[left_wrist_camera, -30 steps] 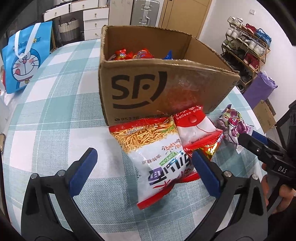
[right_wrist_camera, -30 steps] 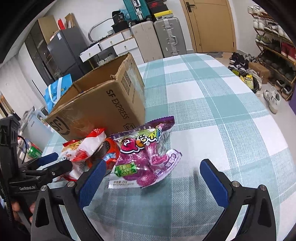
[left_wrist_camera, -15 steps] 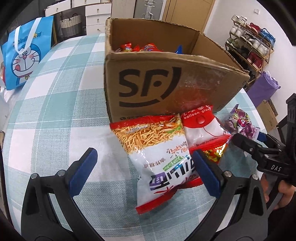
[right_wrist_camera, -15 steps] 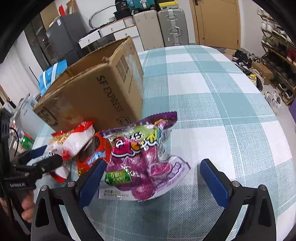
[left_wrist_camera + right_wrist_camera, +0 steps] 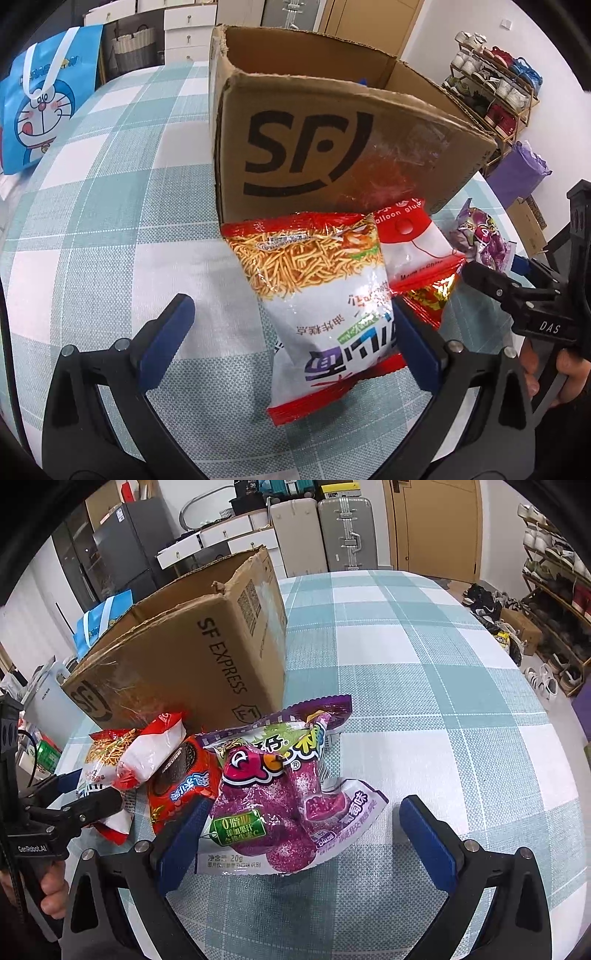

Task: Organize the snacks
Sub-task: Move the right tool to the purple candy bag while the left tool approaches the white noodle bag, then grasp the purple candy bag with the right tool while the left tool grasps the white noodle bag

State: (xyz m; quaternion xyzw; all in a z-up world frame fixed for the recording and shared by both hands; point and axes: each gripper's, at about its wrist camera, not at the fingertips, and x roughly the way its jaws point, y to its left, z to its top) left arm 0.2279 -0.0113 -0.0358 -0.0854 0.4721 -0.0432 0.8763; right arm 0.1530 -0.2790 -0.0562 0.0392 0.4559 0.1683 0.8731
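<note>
An open SF cardboard box (image 5: pixel 332 147) stands on the checked table; it also shows in the right wrist view (image 5: pixel 192 657). In front of it lie a noodle-snack bag (image 5: pixel 325 306), a red and white bag (image 5: pixel 413 251), a red cookie pack (image 5: pixel 181 779) and a purple candy bag (image 5: pixel 288 797). My left gripper (image 5: pixel 291 339) is open, its jaws on either side of the noodle bag's lower end. My right gripper (image 5: pixel 306 842) is open, its jaws on either side of the purple bag.
A blue Doraemon bag (image 5: pixel 44 107) stands at the table's far left. The table's edge (image 5: pixel 576 760) runs at the right, with shoe racks (image 5: pixel 554 590) beyond. Suitcases (image 5: pixel 343 535) and drawers stand behind the box.
Both grippers have moved forward and lower toward the snacks. The noodle bag now lies between the left jaws, and the purple bag between the right jaws. Both stay open.
</note>
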